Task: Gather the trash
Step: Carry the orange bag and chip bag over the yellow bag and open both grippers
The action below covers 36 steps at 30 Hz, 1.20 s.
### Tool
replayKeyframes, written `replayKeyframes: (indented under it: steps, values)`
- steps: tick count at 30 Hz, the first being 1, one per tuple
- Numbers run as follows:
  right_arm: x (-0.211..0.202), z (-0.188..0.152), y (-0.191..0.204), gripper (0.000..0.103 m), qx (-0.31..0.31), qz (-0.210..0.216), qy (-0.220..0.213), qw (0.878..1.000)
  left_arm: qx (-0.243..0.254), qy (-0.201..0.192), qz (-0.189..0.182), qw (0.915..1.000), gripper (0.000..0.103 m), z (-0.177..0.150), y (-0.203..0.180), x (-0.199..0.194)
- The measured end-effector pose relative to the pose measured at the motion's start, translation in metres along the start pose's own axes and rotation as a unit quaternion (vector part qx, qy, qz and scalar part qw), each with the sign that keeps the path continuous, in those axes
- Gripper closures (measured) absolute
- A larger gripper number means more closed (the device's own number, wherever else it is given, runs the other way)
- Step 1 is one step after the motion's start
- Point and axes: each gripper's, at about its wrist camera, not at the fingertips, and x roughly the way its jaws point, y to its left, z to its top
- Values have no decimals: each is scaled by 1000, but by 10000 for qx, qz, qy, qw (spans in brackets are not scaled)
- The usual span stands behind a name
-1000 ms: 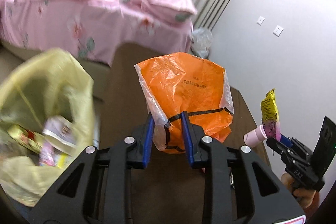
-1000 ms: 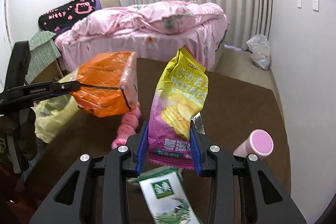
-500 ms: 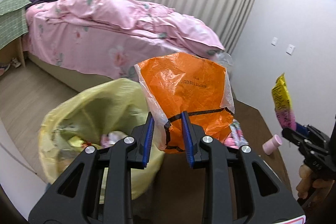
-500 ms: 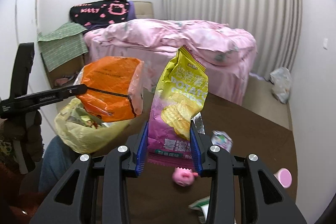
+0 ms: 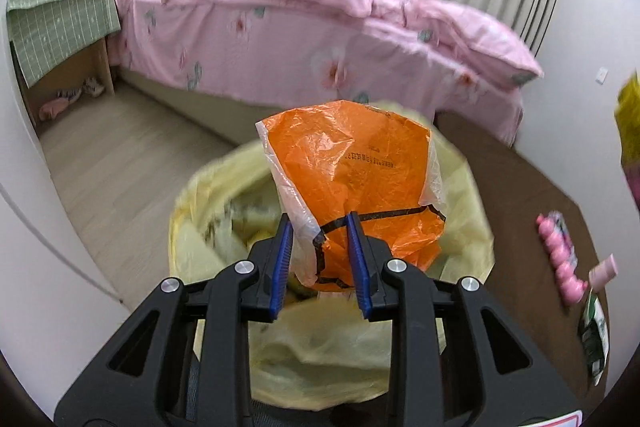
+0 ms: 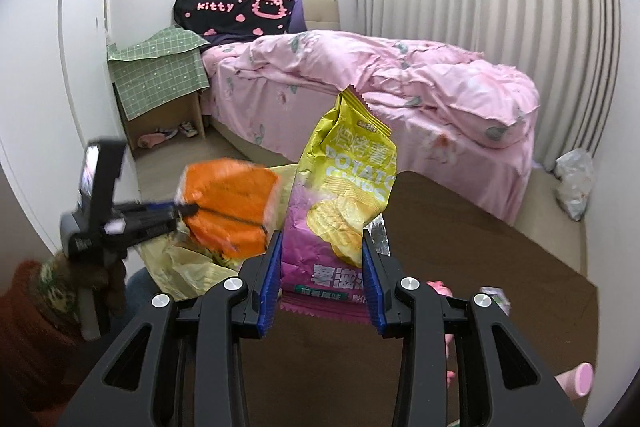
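Left tool (image 5: 320,247) is pinched on the orange plastic bag (image 5: 360,187), which has been swung from above the brown desk (image 5: 520,195) to directly over the open yellow trash bag (image 5: 460,227) at the desk's near left edge. Right tool (image 6: 322,267) is pinched on the potato chip bag (image 6: 348,203), held further right. Release of the orange bag is judged to be next; pink bottles (image 5: 560,259) remain on the desk.

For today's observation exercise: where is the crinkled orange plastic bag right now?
The crinkled orange plastic bag is pinched in the left gripper, centre of the left wrist view, held directly over the open yellow trash bag, with the pink bed behind.
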Motion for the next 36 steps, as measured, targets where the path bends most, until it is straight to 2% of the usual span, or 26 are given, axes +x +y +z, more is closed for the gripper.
replayKeyframes:
  steps: [6, 15, 17, 23, 27, 29, 34, 36]
  values:
    - [42, 4, 5, 68, 292, 525, 291, 9978, 9, 415, -133, 9990, 77, -22, 11, 11]
    - [116, 10, 28, 68, 414, 1411, 770, 9861, -80, 420, 256, 9988, 77, -22, 20, 14]
    - [140, 10, 33, 68, 403, 1553, 932, 9826, -109, 441, 246, 9987, 77, -23, 21, 15]
    - [188, -1, 39, 67, 426, 1427, 1374, 9793, -437, 342, -52, 9984, 77, -16, 30, 10]
    - [191, -8, 41, 66, 335, 1322, 1365, 9812, -612, 288, -162, 9976, 75, -9, 31, 10]
    - [187, -10, 41, 59, 225, 1215, 1350, 9831, -740, 289, -291, 9964, 71, -3, 31, 11]
    - [176, -14, 41, 53, -65, 1075, 1263, 9861, -942, 99, -426, 9946, 55, 14, 29, 2]
    - [172, -13, 41, 53, -148, 992, 1226, 9874, -914, 5, -493, 9946, 53, 19, 25, -5]
